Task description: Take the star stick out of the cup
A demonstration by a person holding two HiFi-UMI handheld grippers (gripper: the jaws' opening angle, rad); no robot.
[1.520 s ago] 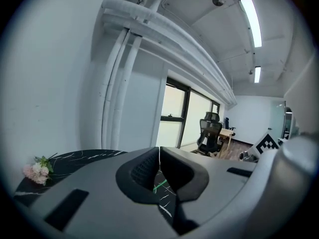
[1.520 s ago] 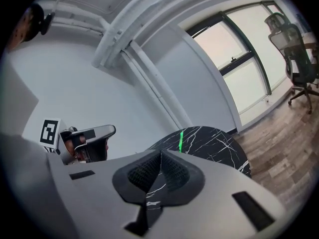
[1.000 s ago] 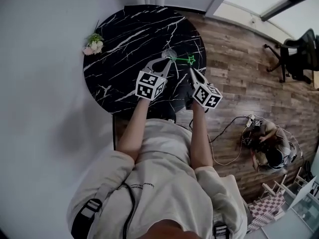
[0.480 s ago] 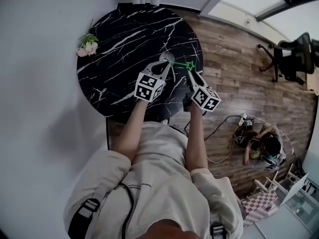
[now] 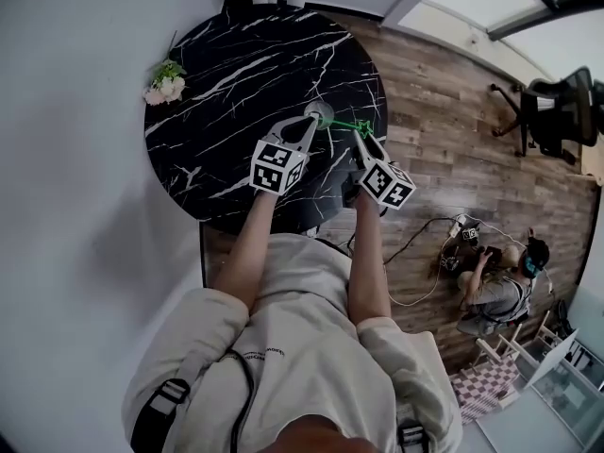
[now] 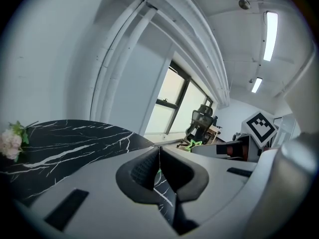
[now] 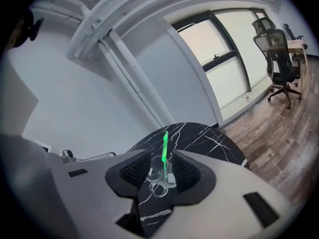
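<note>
On the round black marble table (image 5: 217, 92) stands a small clear cup (image 5: 322, 115). A green star stick (image 5: 351, 125) slants from it toward my right gripper (image 5: 361, 138). In the right gripper view the stick (image 7: 165, 146) rises between the pads, touching neither, with the cup (image 7: 160, 182) low in the gap. That gripper (image 7: 162, 171) is opening. My left gripper (image 5: 310, 123) reaches the cup's near side. Its pads meet in the left gripper view (image 6: 158, 156), and I cannot tell whether they pinch the rim. The star (image 6: 193, 144) shows beside the right gripper's jaw.
A small flower bunch (image 5: 162, 83) lies at the table's far left edge. Wooden floor lies to the right, with cables (image 5: 425, 243), a seated person (image 5: 495, 286) and an office chair (image 5: 557, 111). A white wall curves round the table's left side.
The star end of the stick has dropped slightly toward the right gripper's tips. Both grippers stay at the cup, and the person on the floor has shifted.
</note>
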